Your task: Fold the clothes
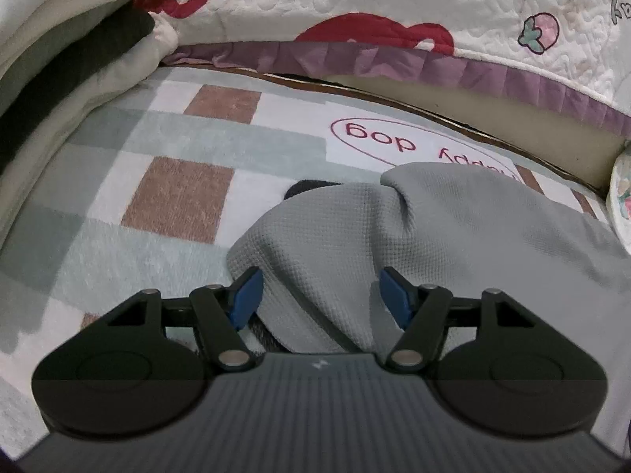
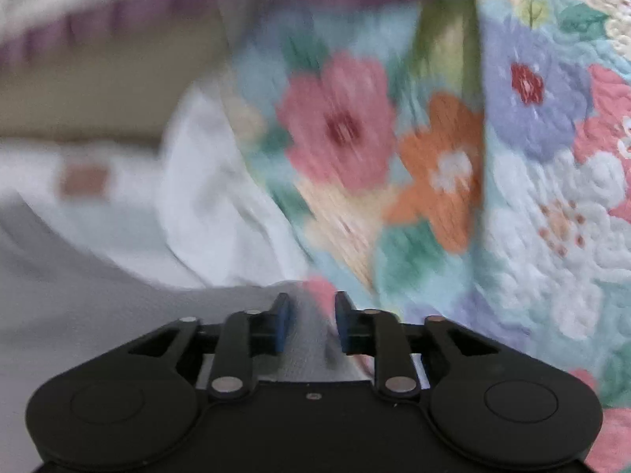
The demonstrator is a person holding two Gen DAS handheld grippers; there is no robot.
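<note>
The checked bed sheet (image 1: 118,181) is the reference surface. On it lies the grey waffle-knit garment (image 1: 414,236), bunched into a ridge whose long axis runs away from the left gripper (image 1: 319,295) toward the "happy dog" print (image 1: 398,138) on the sheet. A stack of folded clothes (image 1: 59,59) sits at the sheet's far left edge; a strawberry quilt (image 1: 394,8) hangs beyond its far edge.

The left gripper is the nearer to the bulk of the garment: the ridge passes directly between its jaws. These stand moderately wide. The left blue pad (image 1: 246,295) appears to touch the cloth; the right pad (image 1: 394,299) stands apart from it, so no grip is made.

In the right wrist view (heavily blurred), the right gripper (image 2: 309,323) sits at the garment's edge nearest a floral quilt (image 2: 512,157). Its jaws are narrow, with a strip of grey cloth between them. Whether the pads press on it cannot be determined.

The coming move likely requires both jaws to close on the cloth.
</note>
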